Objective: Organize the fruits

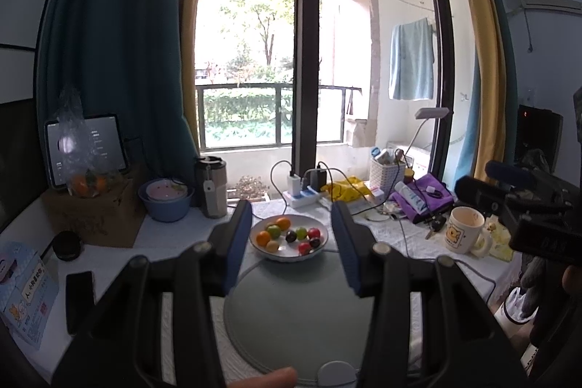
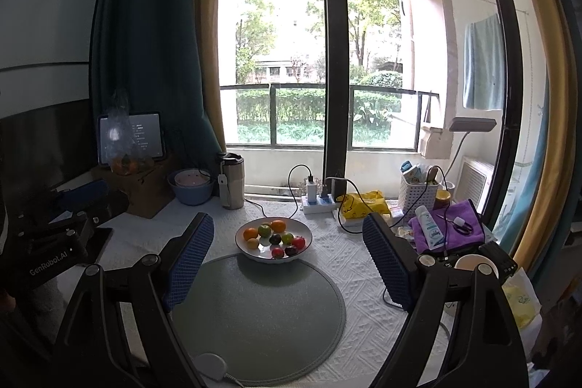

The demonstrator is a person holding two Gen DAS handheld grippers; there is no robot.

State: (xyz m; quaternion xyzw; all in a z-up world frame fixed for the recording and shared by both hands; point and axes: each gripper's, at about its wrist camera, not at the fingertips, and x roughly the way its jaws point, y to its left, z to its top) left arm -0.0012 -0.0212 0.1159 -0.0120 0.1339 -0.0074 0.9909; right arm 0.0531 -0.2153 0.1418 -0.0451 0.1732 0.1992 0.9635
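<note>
A white plate (image 1: 321, 231) (image 2: 305, 231) holds several small fruits: oranges (image 1: 263, 237) (image 2: 251, 234), green ones (image 1: 273, 231) (image 2: 264, 230), red ones (image 1: 304, 247) (image 2: 299, 242) and dark plums (image 1: 291, 236) (image 2: 275, 238). It stands at the far edge of a round grey mat (image 1: 298, 308) (image 2: 258, 315). My left gripper (image 1: 291, 224) is open and empty, held above the mat just short of the plate. My right gripper (image 2: 289, 235) is open and empty, also short of the plate. The left gripper's body (image 2: 54, 242) shows at the left of the right wrist view.
A blue bowl (image 1: 165, 202) (image 2: 191, 193), a thermos (image 1: 212, 186) (image 2: 231, 182), a power strip (image 1: 302, 195) (image 2: 318, 200), a mug (image 1: 465, 230), a purple cloth (image 2: 451, 228), a white basket (image 2: 418, 193), a bagged-orange box (image 1: 91, 202) and a tablet (image 2: 131, 137) ring the table.
</note>
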